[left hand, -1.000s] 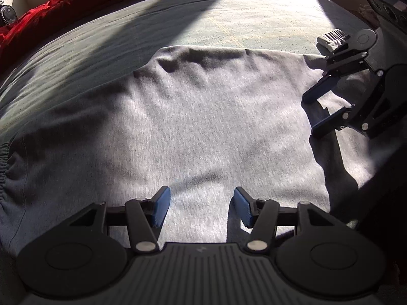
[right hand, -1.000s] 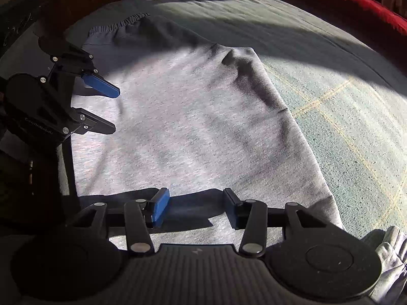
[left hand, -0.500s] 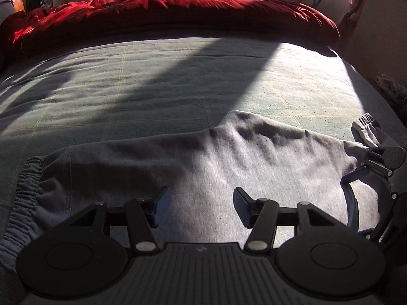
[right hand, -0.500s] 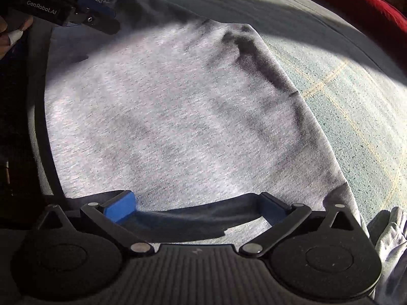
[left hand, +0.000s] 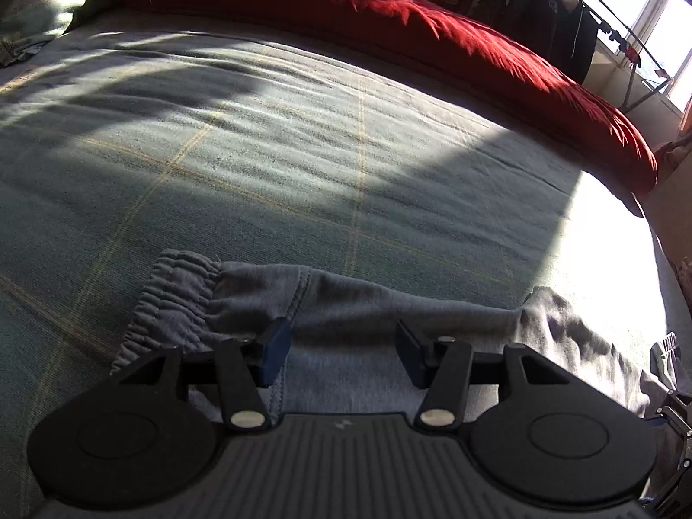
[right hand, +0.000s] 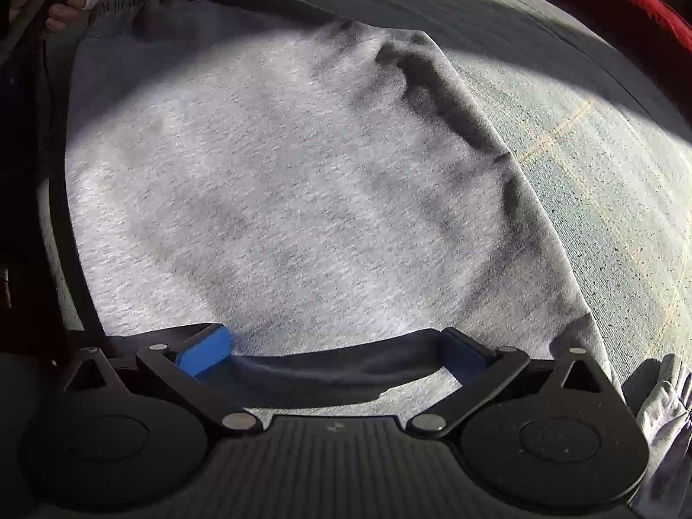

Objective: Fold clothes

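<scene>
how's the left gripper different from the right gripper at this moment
The left gripper stands half open above the grey garment's elastic waistband; the right gripper is spread wide over the garment's plain sunlit part. The left's pads lie in shade, the right's left pad in sun. Neither pinches cloth.

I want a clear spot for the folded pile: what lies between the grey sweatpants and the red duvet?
Only bare green blanket lies between the grey sweatpants and the red duvet, as the left wrist view shows.
</scene>
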The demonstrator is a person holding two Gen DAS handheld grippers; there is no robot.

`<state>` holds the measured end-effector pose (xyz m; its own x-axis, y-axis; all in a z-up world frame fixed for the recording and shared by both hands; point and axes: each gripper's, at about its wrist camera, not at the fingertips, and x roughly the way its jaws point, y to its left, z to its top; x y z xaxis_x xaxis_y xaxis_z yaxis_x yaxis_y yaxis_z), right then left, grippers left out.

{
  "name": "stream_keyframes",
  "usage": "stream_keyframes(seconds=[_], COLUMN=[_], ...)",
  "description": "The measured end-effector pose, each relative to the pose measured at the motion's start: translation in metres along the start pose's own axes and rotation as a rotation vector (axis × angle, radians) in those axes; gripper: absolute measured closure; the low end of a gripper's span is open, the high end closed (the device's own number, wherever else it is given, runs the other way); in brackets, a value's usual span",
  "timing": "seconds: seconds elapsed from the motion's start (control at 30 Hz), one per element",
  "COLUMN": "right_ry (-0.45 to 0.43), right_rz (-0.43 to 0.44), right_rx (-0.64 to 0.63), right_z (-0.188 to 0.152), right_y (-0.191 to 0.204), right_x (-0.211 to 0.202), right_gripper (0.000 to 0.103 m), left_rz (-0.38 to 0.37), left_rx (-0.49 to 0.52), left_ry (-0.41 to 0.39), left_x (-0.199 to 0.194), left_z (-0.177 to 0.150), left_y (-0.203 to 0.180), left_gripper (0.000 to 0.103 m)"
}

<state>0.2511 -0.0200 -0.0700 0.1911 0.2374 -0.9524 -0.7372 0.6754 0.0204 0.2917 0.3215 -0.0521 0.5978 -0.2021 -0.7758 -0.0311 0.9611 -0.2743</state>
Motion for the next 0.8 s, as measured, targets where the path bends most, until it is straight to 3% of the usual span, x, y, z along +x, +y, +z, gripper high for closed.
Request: stream_keyframes(seconds=[0.13, 0.2, 0.33, 0.43, 0.53, 0.63, 0.8], right_ry=[-0.005, -0.043, -0.109, -0.150, -0.137, -0.109, -0.104], right_rz=[-0.027, -0.037, -0.026, -0.011, 0.006, 0.004, 0.016], right_rx=[-0.050, -0.080, -0.140, -0.151, -0.150, -0.181, -0.233], right_z=[0.025, 0.042, 0.074, 0.097, 0.112, 0.116, 0.116], right_y=[0.010, 0.019, 0.035, 0.042, 0.049, 0.059, 0.071], right_x=[-0.015, -0.023, -0.027, -0.017, 0.000, 0.007, 0.009], right_gripper=[0.000, 0.000, 0.000, 0.000, 0.000, 0.000, 0.000], left_rz=[-0.049, -0.006, -0.005, 0.030, 0.092, 0.106, 0.061], left_rx=[0.088, 0.108, 0.117, 0.220, 0.305, 0.300, 0.317], left_ry=[0.007, 0.039, 0.060, 0.080, 0.101, 0.077, 0.058], left_x=[-0.002, -0.001, -0.020, -0.033, -0.038, -0.052, -0.065], left_z=[-0.003, -0.009, -0.037, -0.069, -0.097, -0.097, -0.098], left_y=[-0.019, -0.026, -0.032, -0.041, -0.041, -0.042, -0.053], left_gripper=[0.044, 0.044, 0.044, 0.043, 0.042, 0.042, 0.036])
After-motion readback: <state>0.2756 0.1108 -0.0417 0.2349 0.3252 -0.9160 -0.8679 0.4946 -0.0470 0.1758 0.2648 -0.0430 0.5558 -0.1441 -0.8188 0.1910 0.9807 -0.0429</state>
